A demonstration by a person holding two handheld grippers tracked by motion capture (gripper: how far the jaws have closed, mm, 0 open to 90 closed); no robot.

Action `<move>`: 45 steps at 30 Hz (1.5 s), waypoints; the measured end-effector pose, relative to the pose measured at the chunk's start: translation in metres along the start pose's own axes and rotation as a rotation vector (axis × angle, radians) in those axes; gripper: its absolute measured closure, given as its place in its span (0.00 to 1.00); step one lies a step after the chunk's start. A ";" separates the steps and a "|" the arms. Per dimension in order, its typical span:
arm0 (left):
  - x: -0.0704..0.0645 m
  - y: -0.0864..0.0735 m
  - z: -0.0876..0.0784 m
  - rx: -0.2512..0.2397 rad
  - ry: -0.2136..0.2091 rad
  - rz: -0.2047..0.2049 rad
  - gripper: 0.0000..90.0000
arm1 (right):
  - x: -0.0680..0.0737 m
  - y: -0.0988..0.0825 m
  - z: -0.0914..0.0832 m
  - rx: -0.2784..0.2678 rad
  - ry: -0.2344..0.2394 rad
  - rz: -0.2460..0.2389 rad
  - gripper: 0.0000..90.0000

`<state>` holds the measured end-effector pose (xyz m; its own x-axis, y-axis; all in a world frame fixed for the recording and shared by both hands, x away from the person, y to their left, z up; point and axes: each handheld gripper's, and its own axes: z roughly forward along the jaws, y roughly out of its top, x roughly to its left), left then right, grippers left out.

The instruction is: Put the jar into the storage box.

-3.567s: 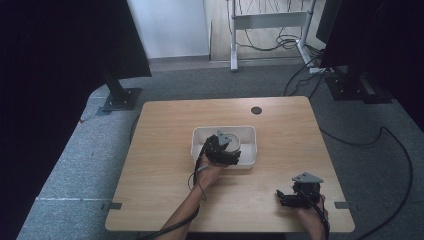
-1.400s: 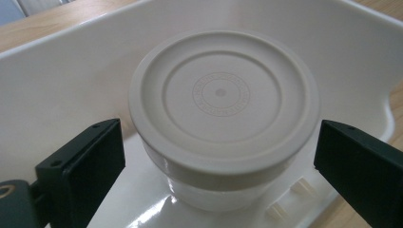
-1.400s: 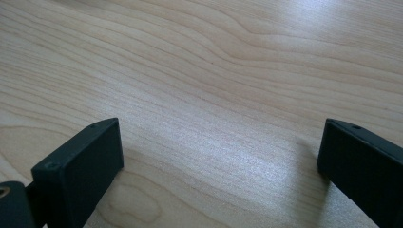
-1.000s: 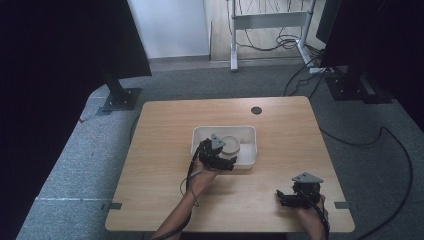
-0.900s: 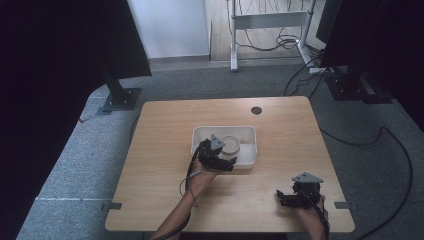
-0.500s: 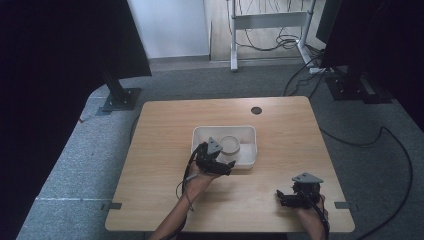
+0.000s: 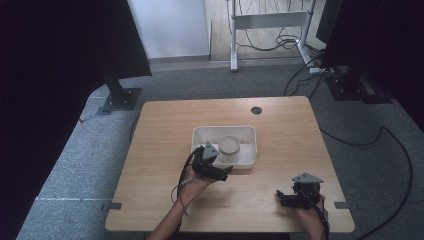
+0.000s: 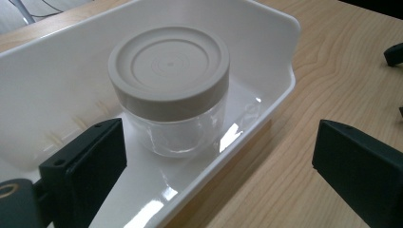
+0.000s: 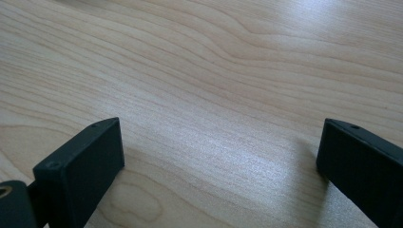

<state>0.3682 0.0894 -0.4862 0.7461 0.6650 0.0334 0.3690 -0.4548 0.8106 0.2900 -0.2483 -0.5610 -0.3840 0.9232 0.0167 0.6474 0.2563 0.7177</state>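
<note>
A clear jar with a beige screw lid (image 7: 230,146) (image 8: 171,90) stands upright inside a white plastic tray (image 7: 200,136) (image 8: 280,61) in the middle of the wooden table. My left gripper (image 7: 226,173) (image 8: 218,166) hovers at the tray's near edge, open, with its jaws wide apart and nothing between them; the jar sits just beyond them. My right gripper (image 7: 281,196) (image 9: 218,161) rests low over bare wood at the front right, open and empty.
The wooden table (image 7: 165,130) has a round cable hole (image 7: 256,110) near its far edge. Black stands (image 7: 120,97) and cables (image 7: 380,140) lie on the grey carpet around it. A white frame (image 7: 265,20) stands behind.
My left gripper has let go of the jar, which now stands in the tray, and has drawn back toward the near edge. The right gripper has stayed put.
</note>
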 end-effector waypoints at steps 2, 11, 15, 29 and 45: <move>0.000 -0.002 -0.003 -0.001 -0.003 0.002 0.04 | 0.000 0.000 0.000 0.000 0.000 0.000 0.02; 0.003 -0.011 -0.015 -0.008 -0.012 -0.008 0.04 | 0.000 -0.001 -0.001 0.000 -0.003 0.001 0.02; 0.005 -0.016 -0.020 -0.009 -0.016 -0.011 0.04 | 0.001 -0.001 -0.001 -0.001 -0.003 0.003 0.02; 0.010 -0.032 -0.037 -0.017 -0.018 -0.019 0.05 | 0.001 -0.002 -0.002 -0.001 -0.005 0.005 0.02; 0.016 -0.054 -0.056 -0.027 -0.004 -0.040 0.05 | 0.002 -0.003 -0.003 0.000 -0.003 0.002 0.02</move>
<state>0.3291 0.1581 -0.4963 0.7333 0.6799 -0.0011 0.3833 -0.4121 0.8266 0.2859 -0.2480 -0.5610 -0.3810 0.9244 0.0163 0.6480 0.2544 0.7179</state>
